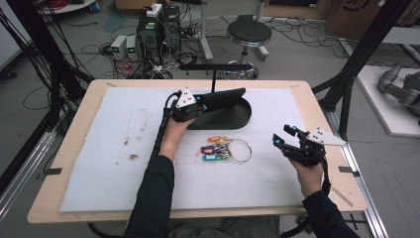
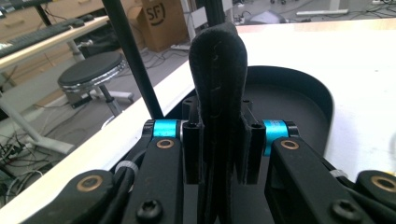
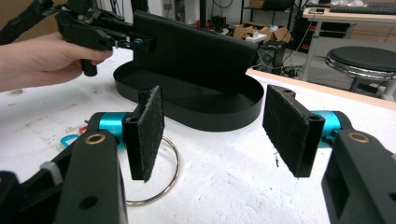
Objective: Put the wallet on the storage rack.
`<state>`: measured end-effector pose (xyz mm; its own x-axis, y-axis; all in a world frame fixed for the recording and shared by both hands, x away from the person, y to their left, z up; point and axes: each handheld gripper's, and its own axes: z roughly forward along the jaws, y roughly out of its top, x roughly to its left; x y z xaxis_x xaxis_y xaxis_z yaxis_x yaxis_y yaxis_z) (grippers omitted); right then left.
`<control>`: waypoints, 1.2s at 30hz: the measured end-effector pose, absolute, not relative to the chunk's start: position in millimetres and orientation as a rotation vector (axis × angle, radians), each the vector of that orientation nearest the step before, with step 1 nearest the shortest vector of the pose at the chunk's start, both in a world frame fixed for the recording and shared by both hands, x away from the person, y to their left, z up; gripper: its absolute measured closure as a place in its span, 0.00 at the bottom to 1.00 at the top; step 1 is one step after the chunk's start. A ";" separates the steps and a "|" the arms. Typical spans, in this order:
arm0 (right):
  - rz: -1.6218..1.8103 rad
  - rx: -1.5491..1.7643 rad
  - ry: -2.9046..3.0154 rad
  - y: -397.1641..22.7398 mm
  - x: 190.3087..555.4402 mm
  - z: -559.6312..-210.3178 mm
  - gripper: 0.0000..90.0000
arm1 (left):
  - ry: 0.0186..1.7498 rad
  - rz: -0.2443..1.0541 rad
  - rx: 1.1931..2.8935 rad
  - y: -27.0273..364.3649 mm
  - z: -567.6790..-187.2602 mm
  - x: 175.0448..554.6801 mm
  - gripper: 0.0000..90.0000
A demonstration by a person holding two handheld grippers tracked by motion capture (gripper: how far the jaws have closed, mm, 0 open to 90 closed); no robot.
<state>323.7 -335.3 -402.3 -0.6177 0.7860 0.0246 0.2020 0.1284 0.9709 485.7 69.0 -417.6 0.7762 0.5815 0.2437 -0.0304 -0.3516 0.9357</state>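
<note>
The left gripper (image 1: 198, 110) squeezes the black oval case's upright lid (image 1: 224, 97); the empty, wide right gripper (image 1: 283, 138) waits nearer the metal key ring (image 1: 239, 150).

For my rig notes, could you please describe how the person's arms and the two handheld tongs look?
Both arms wear dark long sleeves. The left tongs and right tongs are black, with turquoise cylinders by the jaws, brass-coloured pivots, felt-like black pads, a grey three-cornered plate on top, and a black cable trailing back.
</note>
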 end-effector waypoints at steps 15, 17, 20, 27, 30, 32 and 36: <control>1.512 0.944 1.910 -336.1 322.8 -403.2 0.43 | 0.520 0.710 1.977 86.5 -431.2 495.0 0.79; 1.513 0.946 1.911 -336.3 323.1 -403.4 0.43 | 0.529 0.705 1.980 86.9 -431.7 495.1 0.79; 1.513 0.946 1.913 -336.3 323.7 -403.7 0.43 | 0.570 0.699 1.976 86.2 -431.3 494.5 0.75; 1.513 0.947 1.919 -335.7 323.8 -403.9 0.43 | 0.622 0.659 1.974 89.1 -425.5 490.4 0.59; 1.512 0.942 1.916 -336.0 323.7 -403.7 0.43 | 0.601 0.659 1.970 89.2 -420.4 485.7 0.55; 1.511 0.943 1.914 -336.1 323.4 -403.7 0.43 | 0.583 0.664 1.955 89.9 -418.0 481.6 0.54; 1.512 0.944 1.913 -336.1 322.8 -403.3 0.43 | 0.554 0.664 1.950 92.3 -416.8 474.5 0.55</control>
